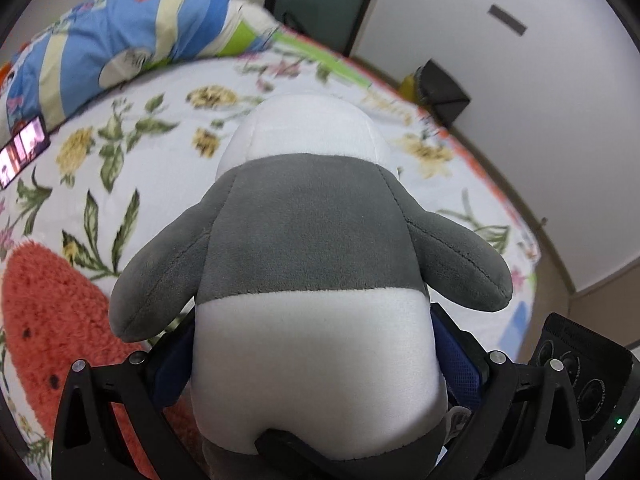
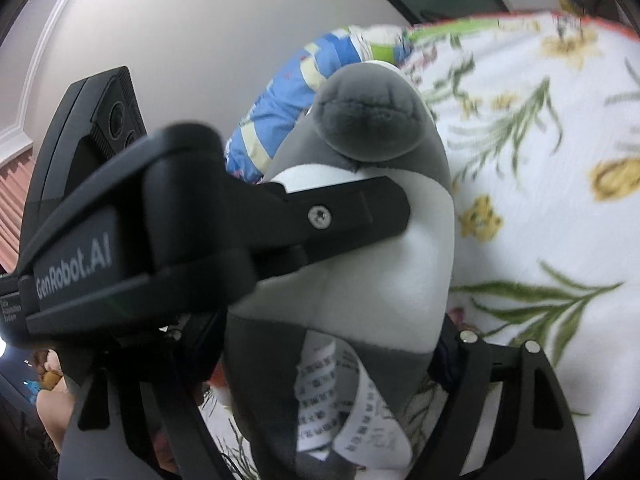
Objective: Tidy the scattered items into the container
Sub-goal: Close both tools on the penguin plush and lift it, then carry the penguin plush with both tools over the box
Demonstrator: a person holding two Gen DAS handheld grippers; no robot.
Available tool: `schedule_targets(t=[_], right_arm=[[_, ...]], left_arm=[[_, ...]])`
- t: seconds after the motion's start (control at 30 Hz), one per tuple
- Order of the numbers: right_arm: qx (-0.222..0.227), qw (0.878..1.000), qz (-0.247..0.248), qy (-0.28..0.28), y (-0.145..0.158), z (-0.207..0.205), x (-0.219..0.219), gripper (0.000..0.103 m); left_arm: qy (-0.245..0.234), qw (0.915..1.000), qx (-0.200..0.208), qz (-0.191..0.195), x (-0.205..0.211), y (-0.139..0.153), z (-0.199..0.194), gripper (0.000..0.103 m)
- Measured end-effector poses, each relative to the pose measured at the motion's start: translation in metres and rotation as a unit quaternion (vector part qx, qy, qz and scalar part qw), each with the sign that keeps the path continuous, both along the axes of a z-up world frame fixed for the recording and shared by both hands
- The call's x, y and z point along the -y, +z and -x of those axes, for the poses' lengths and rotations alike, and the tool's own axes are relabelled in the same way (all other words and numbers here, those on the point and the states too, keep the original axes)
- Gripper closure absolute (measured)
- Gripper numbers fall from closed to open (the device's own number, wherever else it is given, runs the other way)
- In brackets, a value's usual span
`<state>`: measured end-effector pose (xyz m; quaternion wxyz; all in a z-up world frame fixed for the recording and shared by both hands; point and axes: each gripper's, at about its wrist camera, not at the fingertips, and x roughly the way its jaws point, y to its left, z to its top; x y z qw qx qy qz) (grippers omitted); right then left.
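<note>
Left wrist view: left gripper [image 1: 316, 364] and right gripper [image 2: 332, 364] both clamp the plush toy [image 1: 308, 248]; bed edge [image 1: 460, 140] at 2 o'clock, open blanket [image 1: 160, 120] at 10.

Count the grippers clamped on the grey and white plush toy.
2. The left gripper squeezes the grey and white plush toy at its white lower body; the right gripper clamps its bottom end, beside the label.

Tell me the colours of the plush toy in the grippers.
Grey and white plush toy; clearest in the left wrist view.
</note>
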<state>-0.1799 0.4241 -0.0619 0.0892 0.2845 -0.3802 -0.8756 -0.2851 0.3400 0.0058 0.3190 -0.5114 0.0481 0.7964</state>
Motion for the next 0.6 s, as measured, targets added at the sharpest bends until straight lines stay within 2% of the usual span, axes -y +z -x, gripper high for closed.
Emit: schedule_targets(t=[0.13, 0.3, 0.4, 0.47, 0.6], right_arm=[[-0.017, 0.999, -0.031, -0.008, 0.026, -0.013, 0.008, 0.021], [-0.036, 0.997, -0.069, 0.003, 0.059, -0.015, 0.039, 0.021], [-0.051, 0.994, -0.093, 0.019, 0.079, -0.032, 0.064, 0.020], [-0.060, 0.992, -0.110, 0.035, 0.095, -0.006, 0.083, 0.020], [-0.072, 0.987, -0.127, 0.071, 0.114, -0.004, 0.126, 0.019]], left_arm=[[-0.006, 0.9993, -0.016, -0.033, 0.014, 0.026, -0.009, 0.001], [0.011, 0.9967, -0.037, -0.071, 0.054, 0.057, -0.019, 0.001], [0.031, 0.9934, -0.054, -0.096, 0.090, 0.076, -0.026, 0.001], [0.047, 0.9909, -0.062, -0.110, 0.115, 0.085, -0.028, 0.001], [0.080, 0.9869, -0.071, -0.120, 0.170, 0.099, -0.030, 0.001]])
